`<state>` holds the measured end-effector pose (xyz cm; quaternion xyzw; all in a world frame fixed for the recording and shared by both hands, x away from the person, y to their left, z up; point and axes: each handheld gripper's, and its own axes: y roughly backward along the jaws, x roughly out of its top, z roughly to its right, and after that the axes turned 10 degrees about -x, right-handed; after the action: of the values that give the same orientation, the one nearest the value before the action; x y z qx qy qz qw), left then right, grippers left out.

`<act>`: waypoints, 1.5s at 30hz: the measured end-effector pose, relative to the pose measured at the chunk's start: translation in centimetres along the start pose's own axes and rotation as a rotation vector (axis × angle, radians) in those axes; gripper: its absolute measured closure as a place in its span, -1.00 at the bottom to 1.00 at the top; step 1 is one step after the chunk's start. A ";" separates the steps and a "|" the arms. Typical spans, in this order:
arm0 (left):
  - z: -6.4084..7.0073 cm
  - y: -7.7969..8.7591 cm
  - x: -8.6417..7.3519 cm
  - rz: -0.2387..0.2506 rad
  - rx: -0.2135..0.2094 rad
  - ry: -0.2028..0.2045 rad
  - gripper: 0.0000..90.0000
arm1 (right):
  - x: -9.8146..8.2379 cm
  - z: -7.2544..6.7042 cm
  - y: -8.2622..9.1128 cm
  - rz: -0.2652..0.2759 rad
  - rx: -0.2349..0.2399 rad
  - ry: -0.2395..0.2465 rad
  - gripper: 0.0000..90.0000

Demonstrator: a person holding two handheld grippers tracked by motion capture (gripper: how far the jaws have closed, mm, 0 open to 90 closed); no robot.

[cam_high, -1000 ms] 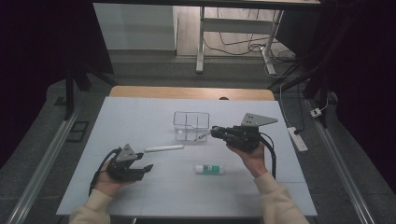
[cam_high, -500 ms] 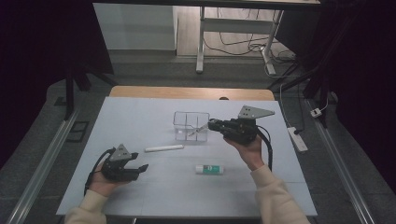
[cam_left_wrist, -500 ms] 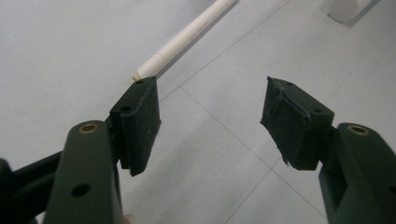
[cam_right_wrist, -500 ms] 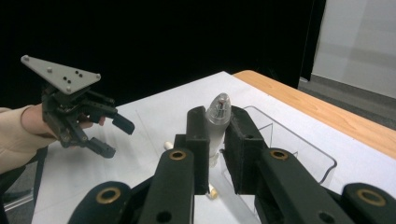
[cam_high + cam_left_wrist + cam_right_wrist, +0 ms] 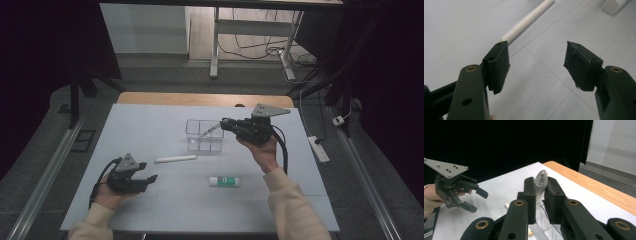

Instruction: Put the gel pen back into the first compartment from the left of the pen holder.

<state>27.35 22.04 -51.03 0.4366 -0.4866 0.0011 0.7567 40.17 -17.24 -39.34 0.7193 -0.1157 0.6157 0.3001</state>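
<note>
My right gripper (image 5: 225, 124) is shut on a translucent pen-like thing (image 5: 540, 185). It holds the pen's tip (image 5: 212, 131) slanting over the right side of a clear compartment box (image 5: 204, 135) at mid table. Far off at the front left, my left gripper (image 5: 150, 179) rests low and open with nothing between its jaws. A white stick (image 5: 175, 158) lies on the table between that gripper and the box, and runs away beyond the open left gripper (image 5: 536, 65) as the white stick (image 5: 529, 21). Right of the stick lies a white tube with a green label (image 5: 225, 180).
The white table top (image 5: 150, 125) has a wooden strip (image 5: 200, 98) along its far edge. A metal stand's legs and cables (image 5: 250, 45) are on the floor beyond. The left gripper (image 5: 477, 200) and its grey plate show at the left of the right gripper view.
The right gripper has carried the pen-like thing farther away and left, up to the clear box. The left gripper has shifted a little to the left.
</note>
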 end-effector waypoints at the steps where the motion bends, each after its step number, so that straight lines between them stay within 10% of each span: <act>1: 0.0 0.0 0.0 0.000 0.001 0.000 -0.18 | 0.1 0.1 -0.1 0.001 -0.002 -0.002 0.76; 31: -0.3 -0.1 -0.1 -0.003 -0.007 0.018 -0.20 | 2.9 1.6 -4.0 -0.047 -0.031 -0.013 0.76; 45: -0.3 -0.3 0.0 -0.011 -0.005 0.012 -0.20 | 1.3 1.9 -8.2 -0.151 -0.027 -0.026 0.75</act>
<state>27.71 22.08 -51.29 0.4375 -0.4794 -0.0018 0.7608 46.39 -11.54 -40.61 0.7299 -0.0732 0.5803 0.3538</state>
